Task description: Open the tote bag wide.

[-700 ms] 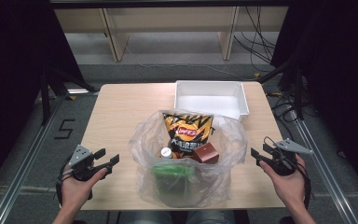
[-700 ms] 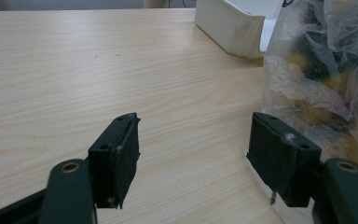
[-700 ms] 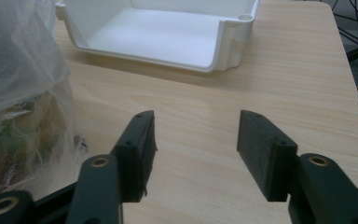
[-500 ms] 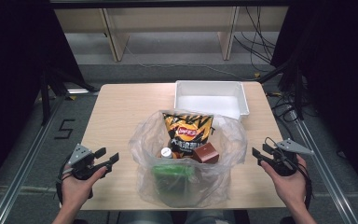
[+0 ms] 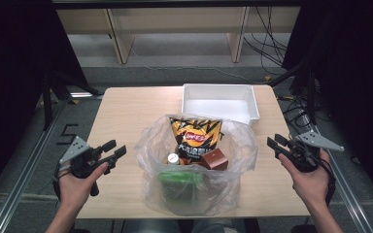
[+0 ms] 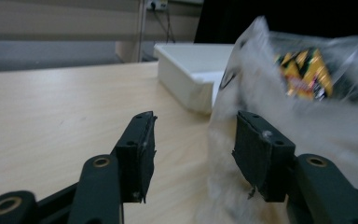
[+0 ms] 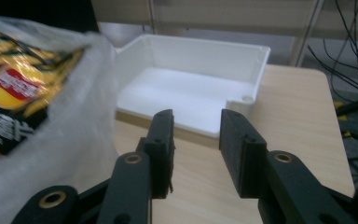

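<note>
A clear plastic bag [image 5: 196, 167] stands open on the wooden table [image 5: 126, 111], close to the table's near edge. Inside it are four things: one yellow-and-black chip bag [image 5: 195, 138] upright at the back, one small bottle with a white cap [image 5: 173, 158] in front of it, one brown box [image 5: 215, 159] to the right of the bottle, and one green packet [image 5: 177, 180] nearest the person. Just behind the plastic bag, toward the far right corner of the table, sits one white plastic bin [image 5: 221, 99], which holds nothing.

The left gripper [image 5: 112, 150] hovers left of the plastic bag, near it but apart, jaws spread with nothing between them; in the left gripper view the bag's film [image 6: 279, 116] lies just past the right-hand jaw. The right gripper [image 5: 274, 144] is held right of the plastic bag, just beside its wall, jaws also apart and holding nothing; its own view looks over the table toward the white bin [image 7: 191, 88].

Left of the plastic bag the tabletop is bare out to the table's edge; to the bag's right only a narrow strip remains.
</note>
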Demonstrator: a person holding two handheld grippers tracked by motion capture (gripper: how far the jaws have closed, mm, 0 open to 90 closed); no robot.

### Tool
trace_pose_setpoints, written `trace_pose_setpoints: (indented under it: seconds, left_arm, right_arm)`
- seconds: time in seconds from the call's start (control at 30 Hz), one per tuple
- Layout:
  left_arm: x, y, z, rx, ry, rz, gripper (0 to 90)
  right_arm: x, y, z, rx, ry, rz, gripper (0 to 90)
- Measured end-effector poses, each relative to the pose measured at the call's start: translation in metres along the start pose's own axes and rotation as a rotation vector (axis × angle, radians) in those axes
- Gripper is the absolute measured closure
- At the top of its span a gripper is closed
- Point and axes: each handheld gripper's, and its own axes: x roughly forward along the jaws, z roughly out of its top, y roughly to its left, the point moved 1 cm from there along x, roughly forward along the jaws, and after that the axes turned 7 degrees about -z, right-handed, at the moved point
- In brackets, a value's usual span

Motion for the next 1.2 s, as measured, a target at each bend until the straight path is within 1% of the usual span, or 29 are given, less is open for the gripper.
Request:
trace_pose_setpoints:
  seconds: [0.03, 0.07, 0.1, 0.13, 0.17, 0.2, 0.23, 0.27, 0.3, 0.33, 0.37, 0.4, 0.43, 0.47, 0.5, 0.53, 0.57, 0.6, 0.63, 0.7, 0.77, 0.83, 0.9, 0.93, 0.97, 1.0, 1.03, 1.07, 1.2]
  left_arm:
    - [0.001, -0.003, 0.017, -0.002, -0.038, -0.028, 47.8]
    - [0.002, -0.005, 0.025, 0.000, -0.060, -0.040, 47.9]
    - [0.003, -0.007, 0.033, -0.003, -0.077, -0.051, 47.9]
    - [0.004, -0.008, 0.041, 0.000, -0.079, -0.066, 47.9]
    - [0.004, -0.008, 0.041, 0.000, -0.079, -0.066, 47.7]
    - [0.010, -0.012, 0.055, 0.014, -0.066, -0.094, 46.9]
    - [0.010, -0.012, 0.055, 0.014, -0.066, -0.094, 46.5]
    - [0.015, -0.016, 0.061, 0.026, -0.049, -0.112, 46.1]
    - [0.024, -0.021, 0.069, 0.039, -0.013, -0.137, 45.7]
    - [0.031, -0.023, 0.072, 0.046, 0.007, -0.155, 45.4]
    - [0.039, -0.026, 0.075, 0.049, 0.025, -0.179, 45.0]
    - [0.049, -0.027, 0.078, 0.056, 0.050, -0.204, 44.7]
    - [0.055, -0.028, 0.080, 0.060, 0.068, -0.215, 44.0]
    - [0.055, -0.028, 0.080, 0.060, 0.068, -0.215, 43.9]
    - [0.065, -0.029, 0.082, 0.079, 0.096, -0.228, 43.9]
    - [0.078, -0.028, 0.084, 0.099, 0.145, -0.241, 44.0]
    - [0.085, -0.027, 0.085, 0.098, 0.161, -0.244, 44.2]
    - [0.092, -0.026, 0.086, 0.101, 0.180, -0.244, 44.2]
    - [0.092, -0.026, 0.086, 0.101, 0.180, -0.244, 44.3]
    - [0.106, -0.020, 0.088, 0.111, 0.219, -0.234, 45.5]
    - [0.110, -0.018, 0.088, 0.113, 0.233, -0.236, 48.0]
    - [0.118, -0.014, 0.086, 0.123, 0.265, -0.243, 53.1]
    - [0.125, -0.011, 0.083, 0.151, 0.300, -0.233, 60.3]
    - [0.126, -0.010, 0.082, 0.147, 0.300, -0.227, 64.5]
    - [0.126, -0.010, 0.082, 0.147, 0.300, -0.227, 68.2]
    - [0.128, -0.009, 0.082, 0.138, 0.297, -0.229, 68.2]
    - [0.129, -0.008, 0.083, 0.131, 0.298, -0.233, 75.0]
    - [0.131, -0.007, 0.083, 0.129, 0.292, -0.223, 78.1]
    - [0.131, -0.007, 0.086, 0.112, 0.271, -0.205, 85.8]
  right_arm:
    - [0.000, 0.003, 0.007, 0.008, -0.008, 0.018, 64.6]
    - [-0.001, 0.005, 0.011, 0.017, -0.007, 0.032, 64.1]
    - [0.000, 0.007, 0.016, -0.005, -0.023, 0.039, 63.4]
    - [0.002, 0.010, 0.021, -0.016, -0.028, 0.052, 63.2]
    - [0.002, 0.010, 0.021, -0.016, -0.028, 0.052, 63.2]
    - [0.005, 0.017, 0.030, -0.034, -0.028, 0.092, 62.5]
    - [0.006, 0.020, 0.033, -0.040, -0.022, 0.105, 62.4]
    - [0.010, 0.024, 0.037, -0.065, -0.022, 0.119, 61.9]
    - [0.012, 0.028, 0.040, -0.067, -0.002, 0.125, 61.3]
    - [0.015, 0.030, 0.042, -0.070, -0.002, 0.139, 60.6]
    - [0.017, 0.033, 0.045, -0.079, 0.019, 0.144, 59.3]
    - [0.023, 0.035, 0.048, -0.110, 0.012, 0.159, 58.5]
    - [0.027, 0.037, 0.052, -0.129, 0.031, 0.160, 58.4]
    - [0.032, 0.039, 0.054, -0.133, 0.018, 0.157, 58.4]
    - [0.032, 0.039, 0.054, -0.133, 0.018, 0.157, 58.4]
    - [0.042, 0.042, 0.060, -0.167, 0.040, 0.195, 58.2]
    - [0.044, 0.044, 0.062, -0.176, 0.053, 0.195, 58.2]
    - [0.050, 0.047, 0.064, -0.182, 0.043, 0.194, 58.2]
    - [0.050, 0.047, 0.064, -0.182, 0.043, 0.194, 58.2]
    - [0.061, 0.051, 0.069, -0.230, 0.109, 0.227, 58.3]
    - [0.068, 0.053, 0.069, -0.240, 0.129, 0.232, 60.1]
    - [0.075, 0.052, 0.069, -0.269, 0.160, 0.233, 66.1]
    - [0.079, 0.054, 0.067, -0.247, 0.174, 0.234, 75.5]
    - [0.081, 0.056, 0.066, -0.241, 0.170, 0.227, 79.9]
    - [0.081, 0.056, 0.066, -0.241, 0.170, 0.227, 79.9]
    - [0.081, 0.055, 0.066, -0.250, 0.186, 0.230, 83.9]
    - [0.082, 0.055, 0.066, -0.238, 0.185, 0.229, 90.0]
    - [0.083, 0.055, 0.066, -0.231, 0.164, 0.228, 90.0]
    - [0.082, 0.055, 0.070, -0.231, 0.138, 0.209, 90.0]
